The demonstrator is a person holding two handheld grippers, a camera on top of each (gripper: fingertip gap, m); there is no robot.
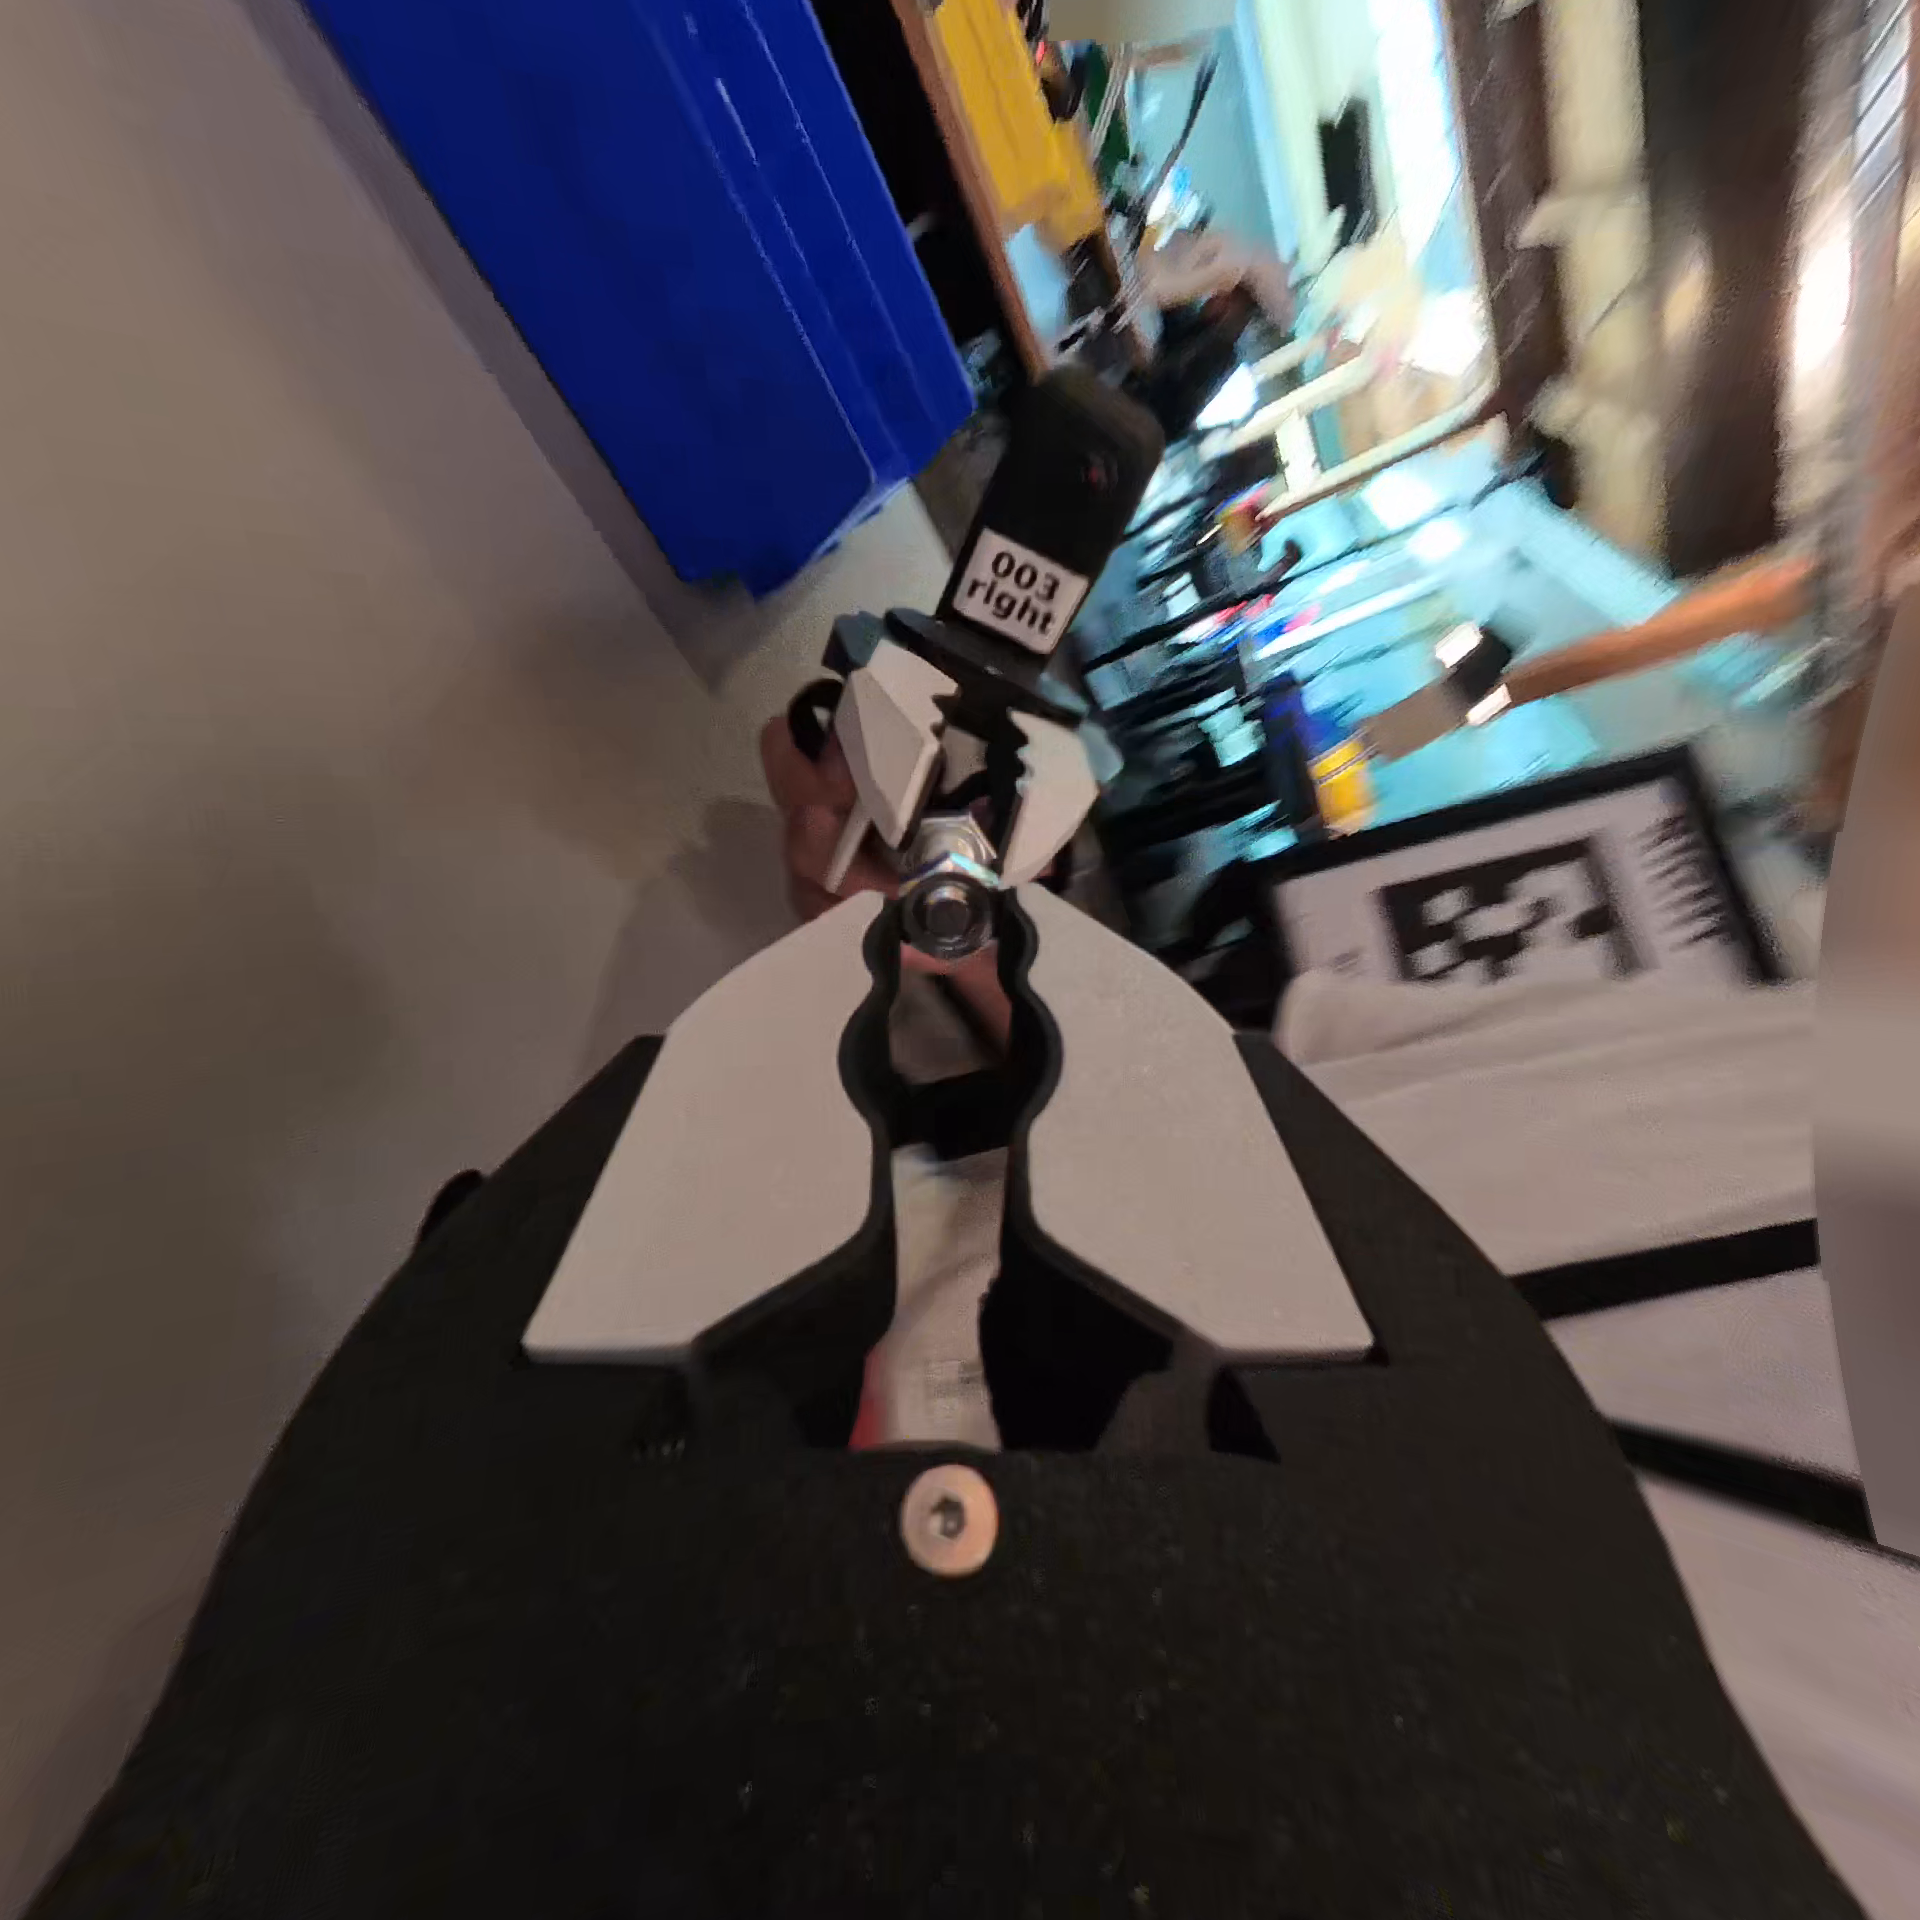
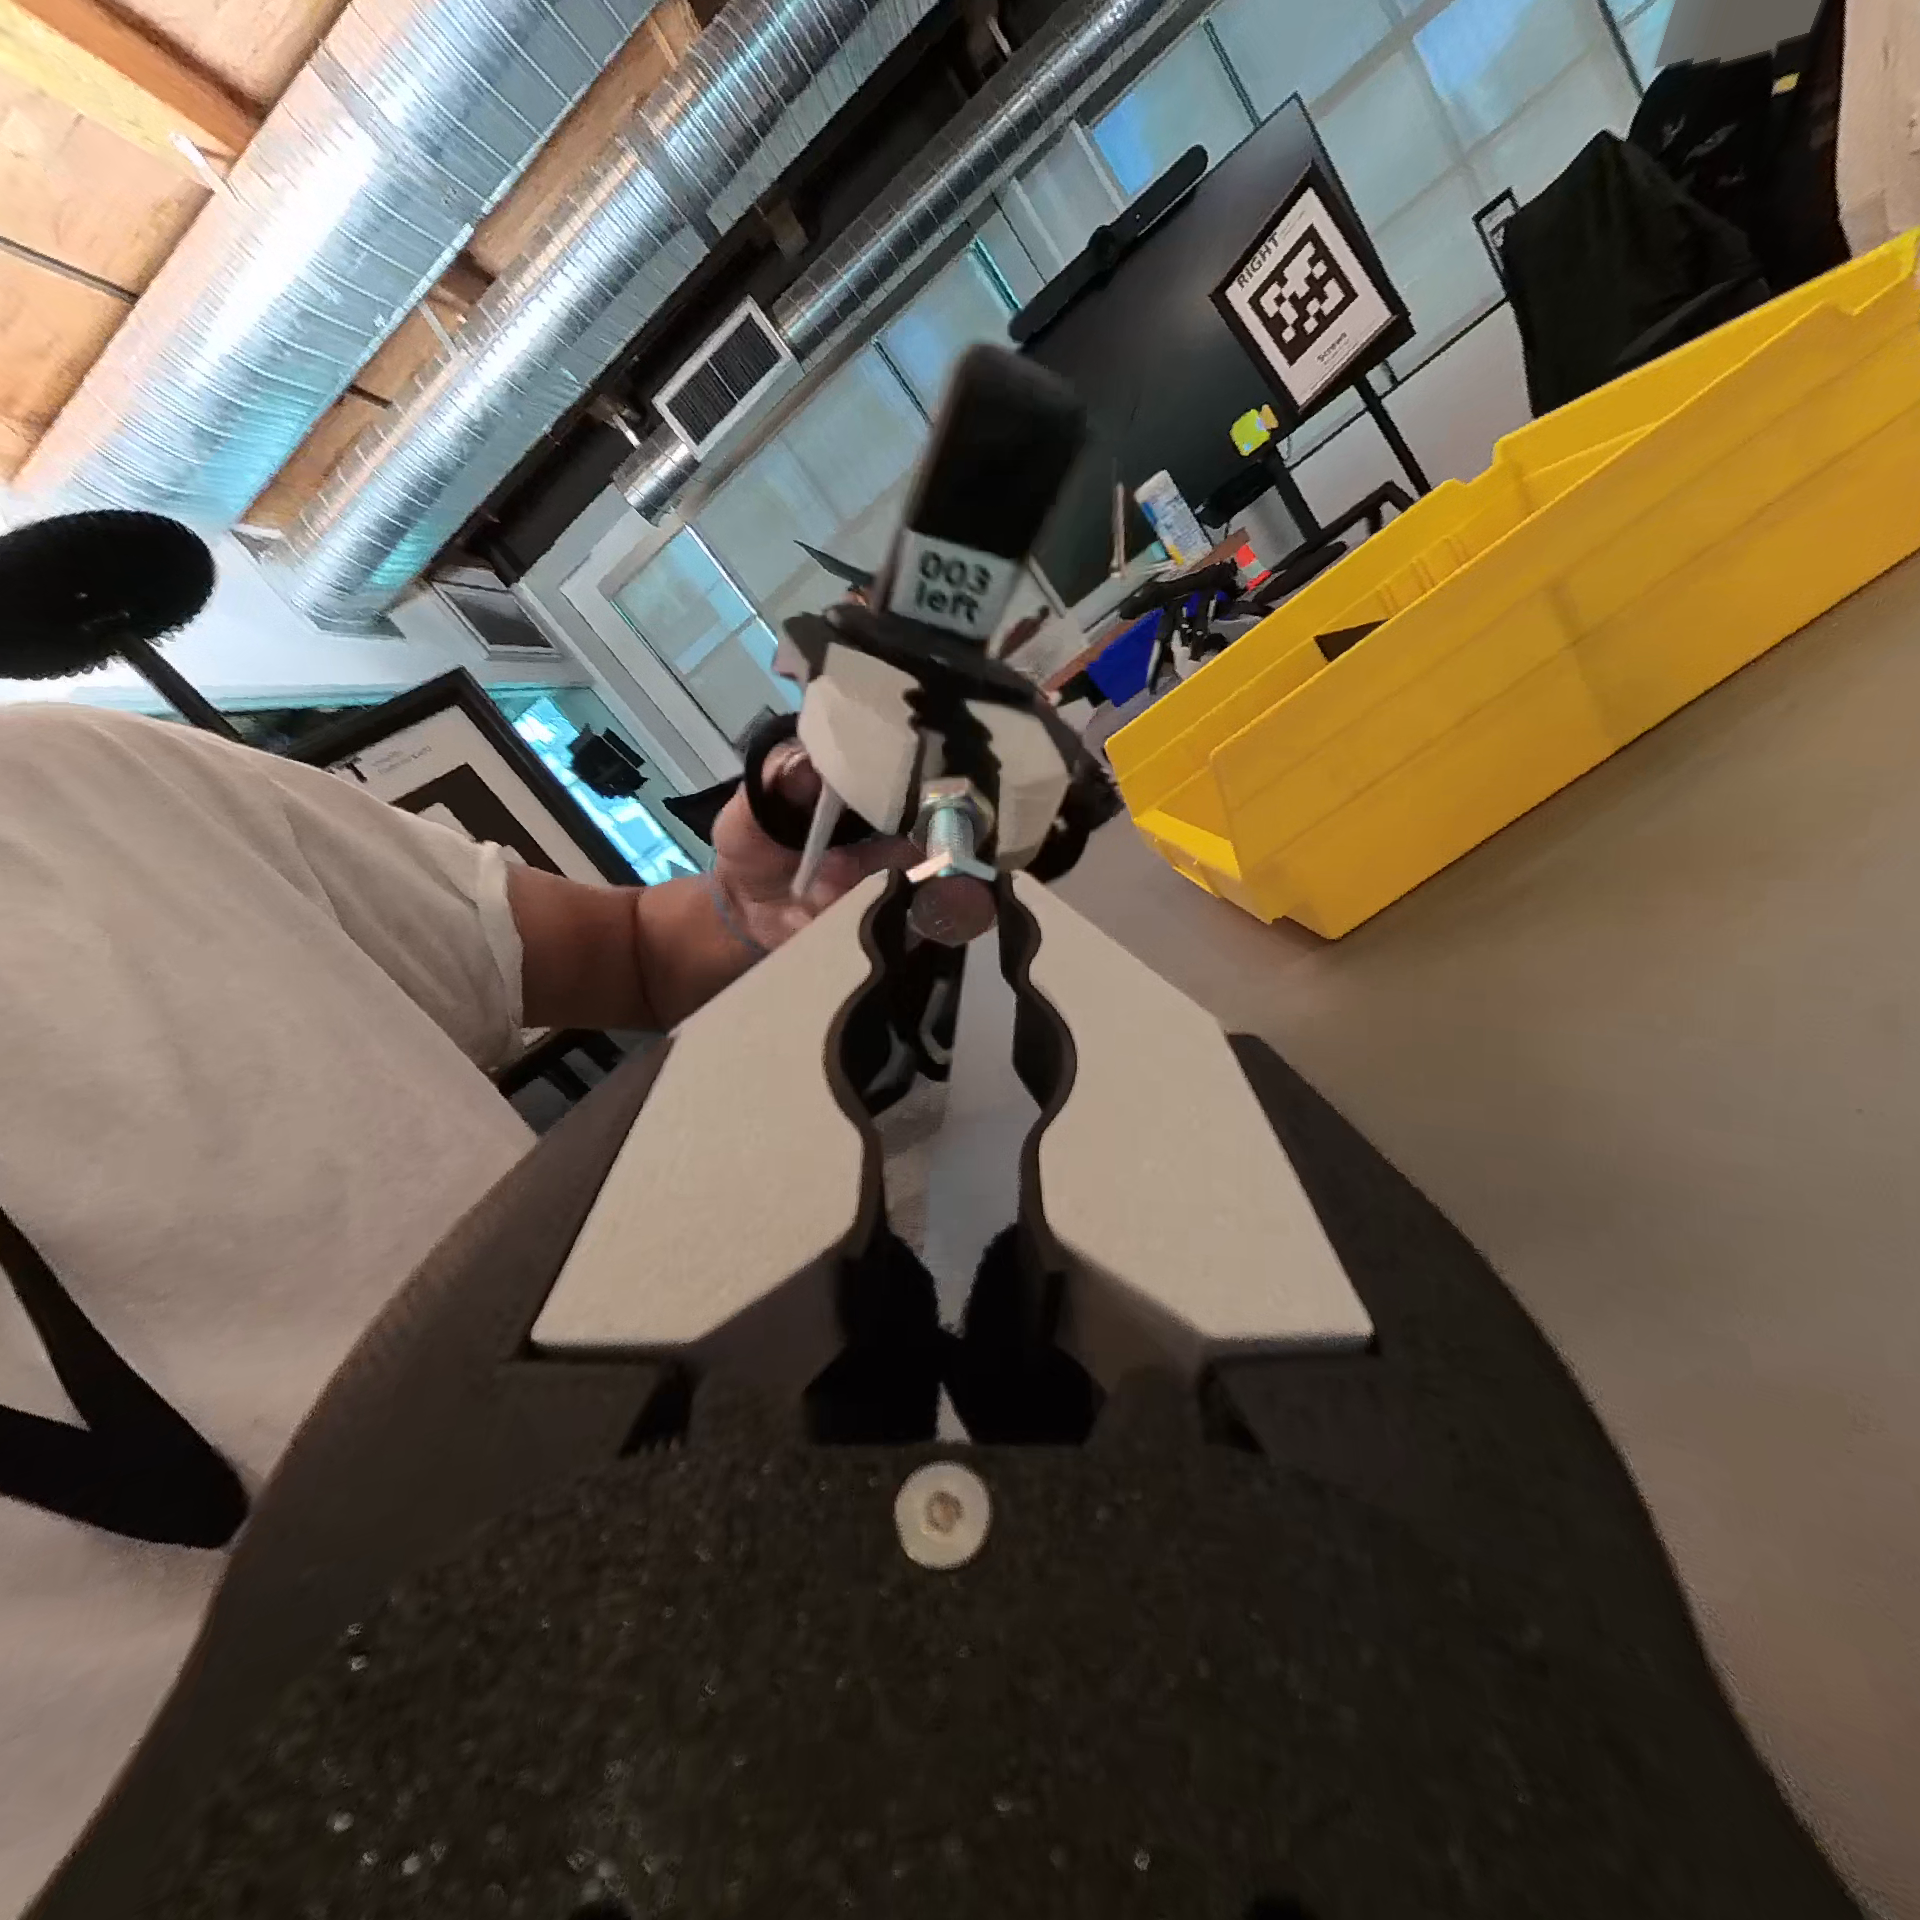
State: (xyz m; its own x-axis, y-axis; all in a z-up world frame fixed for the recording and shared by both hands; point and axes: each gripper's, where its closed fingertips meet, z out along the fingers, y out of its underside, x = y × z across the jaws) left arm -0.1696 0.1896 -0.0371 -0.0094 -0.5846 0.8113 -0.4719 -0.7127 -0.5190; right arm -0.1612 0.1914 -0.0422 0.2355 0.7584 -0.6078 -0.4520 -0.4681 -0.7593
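Left tool [image 1: 948, 920] facing right tool [image 2: 948, 909]; bolt [image 2: 951, 831] between; bin [image 2: 1507, 665] right.

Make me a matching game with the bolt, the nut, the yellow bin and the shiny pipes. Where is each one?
Things:
1. bolt
2. nut
3. yellow bin
4. shiny pipes

Places:
A. on the table
B. in the left gripper
C. under the ceiling
D. in the right gripper

Pairs: 1-D, 2-B, 3-A, 4-C

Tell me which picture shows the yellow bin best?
The right wrist view. There the yellow bin sits big and sharp on the grey table, beyond the right gripper, which is shut on a bolt. The left wrist view shows only a blurry yellow patch far back.
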